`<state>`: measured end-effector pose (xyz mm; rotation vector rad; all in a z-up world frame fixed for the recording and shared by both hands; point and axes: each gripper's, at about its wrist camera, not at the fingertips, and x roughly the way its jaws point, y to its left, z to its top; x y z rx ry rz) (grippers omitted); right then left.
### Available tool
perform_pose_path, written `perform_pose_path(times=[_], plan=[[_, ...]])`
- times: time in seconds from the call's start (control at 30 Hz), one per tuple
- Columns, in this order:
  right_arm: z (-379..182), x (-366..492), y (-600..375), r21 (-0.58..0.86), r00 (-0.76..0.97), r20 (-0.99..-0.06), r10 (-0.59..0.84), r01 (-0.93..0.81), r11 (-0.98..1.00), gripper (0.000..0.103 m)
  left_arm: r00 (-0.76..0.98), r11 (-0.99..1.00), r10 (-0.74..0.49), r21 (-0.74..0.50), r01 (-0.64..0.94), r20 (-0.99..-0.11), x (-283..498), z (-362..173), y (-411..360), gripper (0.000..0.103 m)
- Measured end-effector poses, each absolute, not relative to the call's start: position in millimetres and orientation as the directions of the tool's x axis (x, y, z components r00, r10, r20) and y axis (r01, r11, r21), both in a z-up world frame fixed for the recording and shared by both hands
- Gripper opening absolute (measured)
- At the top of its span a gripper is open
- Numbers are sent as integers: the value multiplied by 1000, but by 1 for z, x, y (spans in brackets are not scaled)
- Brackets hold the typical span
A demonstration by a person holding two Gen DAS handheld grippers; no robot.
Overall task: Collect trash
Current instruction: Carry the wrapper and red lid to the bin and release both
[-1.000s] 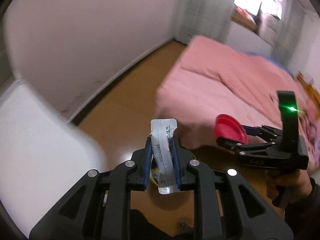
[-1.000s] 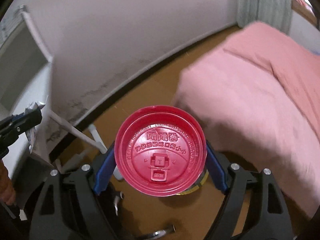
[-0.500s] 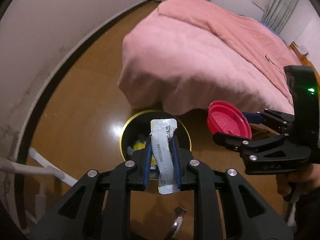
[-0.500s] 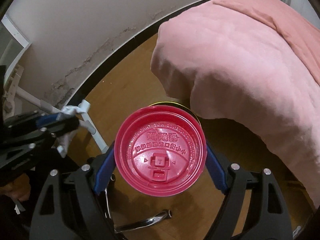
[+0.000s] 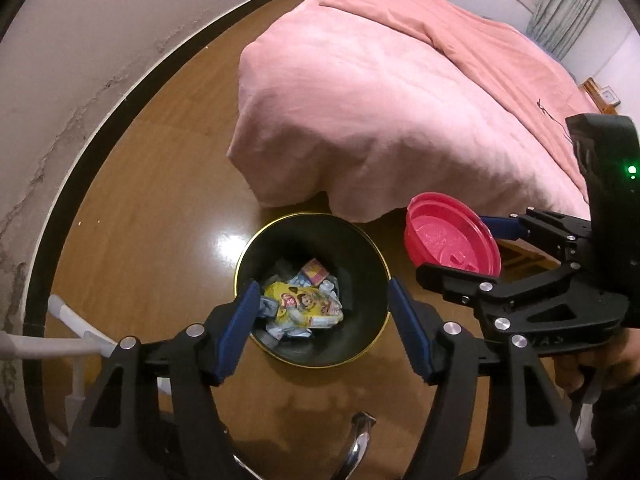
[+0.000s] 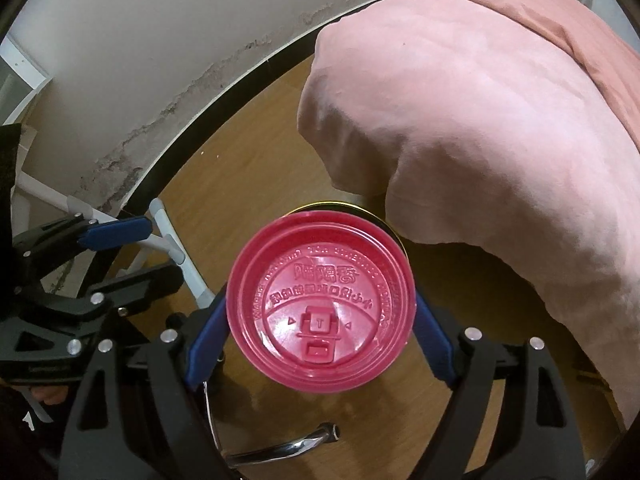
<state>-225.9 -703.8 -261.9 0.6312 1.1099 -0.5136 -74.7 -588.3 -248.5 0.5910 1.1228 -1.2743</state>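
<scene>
A black trash bin with a gold rim (image 5: 366, 240) stands on the wooden floor by the bed, holding several wrappers (image 5: 304, 306). My left gripper (image 5: 322, 324) is open and empty right above the bin. My right gripper (image 6: 320, 320) is shut on a red plastic cup lid (image 6: 320, 312). In the left wrist view the red lid (image 5: 452, 240) hangs just right of the bin. In the right wrist view the lid hides most of the bin; only the rim (image 6: 340, 204) shows.
A bed under a pink blanket (image 5: 400, 92) stands just behind the bin. A white wall with a dark baseboard (image 5: 100, 120) runs along the left. White furniture legs (image 5: 68, 336) stand at lower left. A chrome chair leg (image 5: 358, 440) is below the grippers.
My left gripper opened and the silver-white wrapper it held is gone from its fingers. Both grippers tilted down and moved over the bin. The right gripper keeps the red lid.
</scene>
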Motion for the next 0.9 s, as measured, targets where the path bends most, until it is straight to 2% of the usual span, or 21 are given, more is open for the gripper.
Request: perform_pose_path(times=[0.2,0.33,0.53,0.73,0.9], plan=[[-263,-219,-703,210,354,-933,-57,666,716,83,-57,270,-449,-196,943,-892,-66,-240,-583,73],[-257,-216,-700,200,359,-931,-69,658,726,92,-36,273,-469,-183,944,-882,-64,-225,-579,83],[-227,-218,-692,176,367,-924,-109,660,730,92,6,280,-512,-160,946,-859,-69,-188,-565,88],[-156,-219,-675,141,419,-888,-189,639,757,94,64,276,-565,-115,954,-823,-77,-119,-529,91],[-82,-177,-632,129,524,-825,-211,538,833,96,164,347,-641,-92,934,-750,-59,-42,-445,96]])
